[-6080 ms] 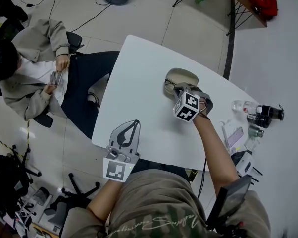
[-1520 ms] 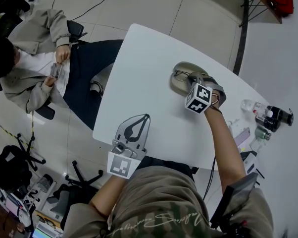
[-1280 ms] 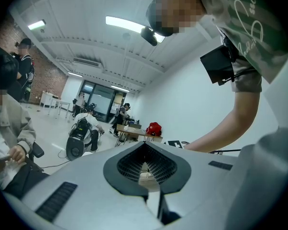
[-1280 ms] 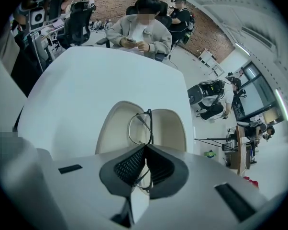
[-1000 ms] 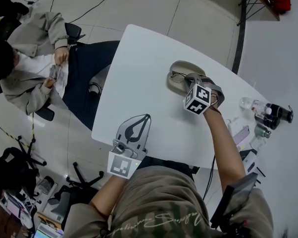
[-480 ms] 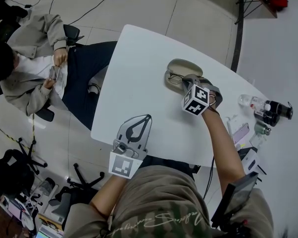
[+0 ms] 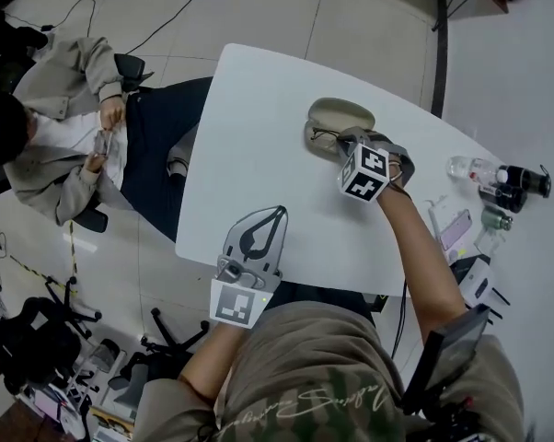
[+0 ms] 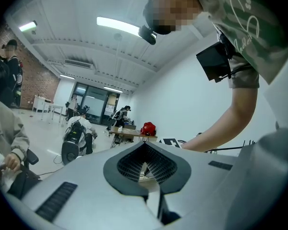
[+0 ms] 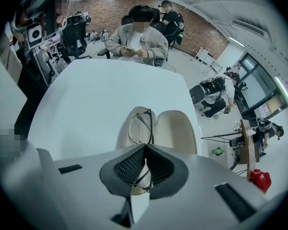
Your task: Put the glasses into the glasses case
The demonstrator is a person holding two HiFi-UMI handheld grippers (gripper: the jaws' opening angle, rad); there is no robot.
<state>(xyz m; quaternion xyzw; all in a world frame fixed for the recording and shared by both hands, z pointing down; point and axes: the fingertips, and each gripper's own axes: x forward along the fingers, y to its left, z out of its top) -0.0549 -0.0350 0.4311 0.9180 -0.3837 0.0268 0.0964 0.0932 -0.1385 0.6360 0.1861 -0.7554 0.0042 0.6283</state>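
The beige glasses case (image 7: 343, 115) lies open on the white table (image 7: 255, 136). In the right gripper view both halves of the case (image 9: 176, 127) show side by side. My right gripper (image 7: 347, 145) is shut on the thin black glasses (image 9: 150, 122), gripping them by one end. They hang over the case's left half, with the far lens rim down inside it. The glasses (image 7: 323, 138) show at the case's near side in the head view. My left gripper (image 7: 270, 221) hovers at the table's near edge, shut and empty, and its own view looks up into the room.
Bottles and small items (image 7: 502, 187) and a phone (image 7: 454, 230) lie at the table's right end. A seated person (image 7: 61, 127) is on the left, close to the table's far left edge. Bare tabletop lies between the two grippers.
The right gripper with the glasses has stayed at the case, settling slightly toward its near half. The left gripper has hardly moved. The head camera has shifted a little.
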